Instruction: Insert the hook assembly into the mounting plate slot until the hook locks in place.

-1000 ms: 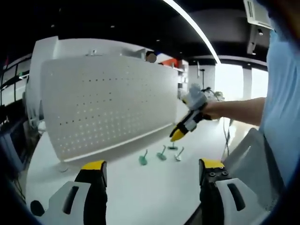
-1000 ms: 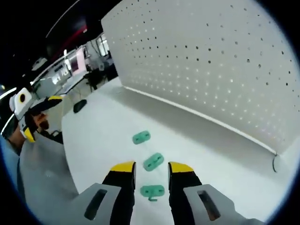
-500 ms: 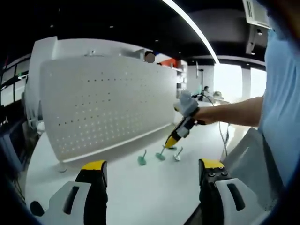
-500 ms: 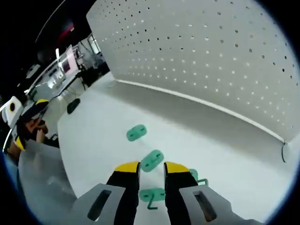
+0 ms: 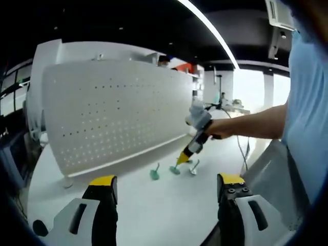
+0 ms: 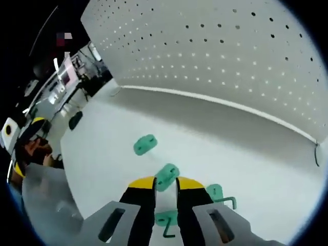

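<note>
The white pegboard [image 5: 115, 115] stands upright along the far side of the white bench [image 5: 154, 205], and three green hooks lie on the bench in front of it, as before. The right gripper [image 6: 165, 183] has dropped lower since the earlier frame, its fingers [image 6: 141, 185] now narrowed to a slim gap around the nearest green hook [image 6: 165, 224], whether clamped I cannot tell. The left gripper [image 5: 166, 185] stays raised above the bench, fingers wide apart, gripping nothing.
</note>
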